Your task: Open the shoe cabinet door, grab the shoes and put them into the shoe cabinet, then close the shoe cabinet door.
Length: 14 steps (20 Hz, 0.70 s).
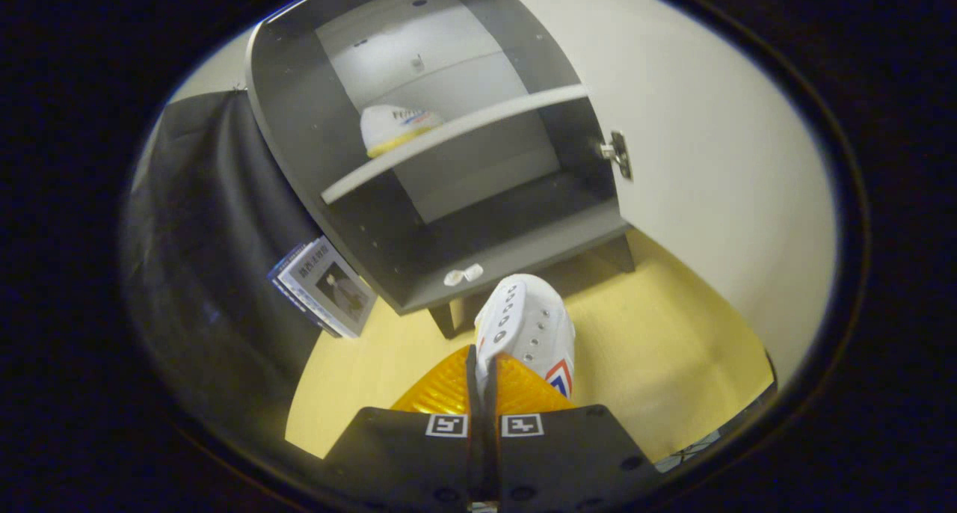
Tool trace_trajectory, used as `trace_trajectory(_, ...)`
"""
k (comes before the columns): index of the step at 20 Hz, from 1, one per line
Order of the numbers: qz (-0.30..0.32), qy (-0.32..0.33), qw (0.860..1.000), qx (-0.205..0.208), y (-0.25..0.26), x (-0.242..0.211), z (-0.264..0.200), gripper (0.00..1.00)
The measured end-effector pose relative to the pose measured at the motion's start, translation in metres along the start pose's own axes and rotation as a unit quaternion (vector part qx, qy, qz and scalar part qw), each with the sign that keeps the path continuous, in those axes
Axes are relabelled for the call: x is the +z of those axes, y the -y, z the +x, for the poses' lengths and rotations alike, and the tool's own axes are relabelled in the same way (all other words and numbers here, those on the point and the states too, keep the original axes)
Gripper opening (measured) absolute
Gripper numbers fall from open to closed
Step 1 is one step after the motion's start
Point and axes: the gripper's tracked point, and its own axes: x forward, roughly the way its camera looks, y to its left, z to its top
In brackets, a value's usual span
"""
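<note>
My gripper [484, 378] is shut on a white shoe [528, 327], pinching the edge of its upper between both fingers. The shoe hangs toe-forward just ahead of the fingers, above the yellow floor and in front of the cabinet's bottom ledge. The dark grey shoe cabinet [299, 146] stands open, its white door [710, 169] swung out to the right on a metal hinge [617, 152]. A second white shoe [395, 128] with a yellow sole rests on the middle shelf [456, 140]. The lower compartment beneath that shelf holds no shoe.
A small white scrap [463, 274] lies on the cabinet's bottom ledge. A book or booklet [325, 286] leans against the cabinet's left side, beside black cloth. The yellow floor [658, 363] spreads to the right under the open door.
</note>
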Motion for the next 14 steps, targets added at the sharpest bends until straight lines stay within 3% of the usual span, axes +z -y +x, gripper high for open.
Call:
trace_trajectory(8, -0.036, 0.106, 0.994, 0.004, -0.037, 0.123, -0.036, 0.02)
trace_trajectory(14, -0.059, 0.160, 0.985, -0.011, -0.047, 0.196, -0.029, 0.02)
